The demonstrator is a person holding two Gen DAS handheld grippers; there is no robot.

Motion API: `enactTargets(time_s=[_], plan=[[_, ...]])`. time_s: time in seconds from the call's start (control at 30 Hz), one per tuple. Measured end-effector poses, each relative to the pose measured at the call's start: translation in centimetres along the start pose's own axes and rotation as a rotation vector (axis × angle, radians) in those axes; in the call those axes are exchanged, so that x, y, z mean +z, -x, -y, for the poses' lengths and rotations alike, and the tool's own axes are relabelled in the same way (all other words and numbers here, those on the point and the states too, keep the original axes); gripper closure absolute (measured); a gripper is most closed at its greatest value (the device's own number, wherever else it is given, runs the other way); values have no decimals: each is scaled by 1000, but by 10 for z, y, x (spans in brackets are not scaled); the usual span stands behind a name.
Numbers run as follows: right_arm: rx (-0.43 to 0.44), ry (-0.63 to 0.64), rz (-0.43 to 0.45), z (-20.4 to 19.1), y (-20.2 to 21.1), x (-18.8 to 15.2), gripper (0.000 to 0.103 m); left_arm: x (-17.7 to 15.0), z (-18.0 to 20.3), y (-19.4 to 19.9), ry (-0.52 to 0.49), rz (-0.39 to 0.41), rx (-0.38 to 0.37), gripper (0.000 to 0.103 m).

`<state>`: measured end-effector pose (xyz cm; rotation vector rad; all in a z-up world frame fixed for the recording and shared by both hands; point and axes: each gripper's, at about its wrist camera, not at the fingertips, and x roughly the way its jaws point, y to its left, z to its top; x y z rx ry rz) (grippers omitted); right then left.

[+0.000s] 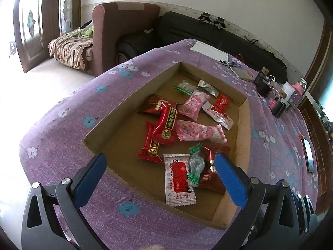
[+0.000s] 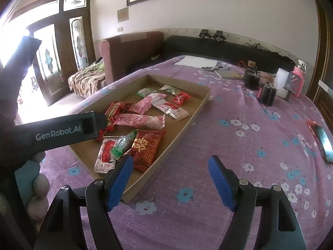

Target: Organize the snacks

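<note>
the snacks lie heaped in the cardboard tray. the left gripper is held wide above the nearest packets; overlapping wrappers could be pinched together. the right gripper is spread wide over the tablecloth, empty.

A shallow cardboard tray is seen on a purple flowered cloth; snack packets are scattered inside it. The left gripper is held above the tray's near end with its blue fingers spread wide; nothing is clamped between them. Between the fingers a white and red packet is framed, with a green-wrapped sweet lying partly over it and over a dark red packet; further in, two pink packets, bright red packets and a small red sweet are seen.
</note>
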<state>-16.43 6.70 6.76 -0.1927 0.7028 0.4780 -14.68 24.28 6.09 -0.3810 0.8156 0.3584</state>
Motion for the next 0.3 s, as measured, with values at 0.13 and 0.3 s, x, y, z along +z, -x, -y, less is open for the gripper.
enactTargets(time_s=[0.13, 0.3], plan=[[9, 11, -3, -3, -2, 0, 27, 0, -2, -2, 5, -6, 8, 0], [17, -6, -5, 2, -4, -1, 27, -1, 3, -3, -3, -10, 19, 0]])
